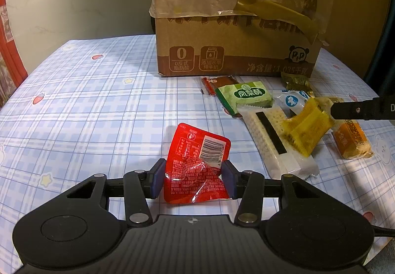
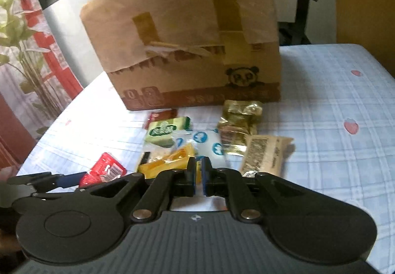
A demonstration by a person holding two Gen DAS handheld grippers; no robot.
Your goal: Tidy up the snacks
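Observation:
My left gripper (image 1: 193,179) has its blue pads pressed on both sides of a crumpled red snack packet (image 1: 197,162) with a barcode, on the plaid tablecloth. The red packet also shows in the right wrist view (image 2: 106,170), beside the left gripper's fingers (image 2: 61,180). My right gripper (image 2: 198,175) is shut on the edge of a yellow snack packet (image 2: 170,162), lifted over the snack pile. In the left wrist view the yellow packet (image 1: 306,130) hangs from the right gripper's fingers (image 1: 355,111).
A taped cardboard box (image 1: 234,22) stands at the back of the table (image 1: 86,106). In front of it lie a green pastry packet (image 1: 244,97), a long white cracker packet (image 1: 276,145), a white-blue packet (image 1: 292,101), a gold packet (image 2: 238,123) and a brown packet (image 1: 353,143).

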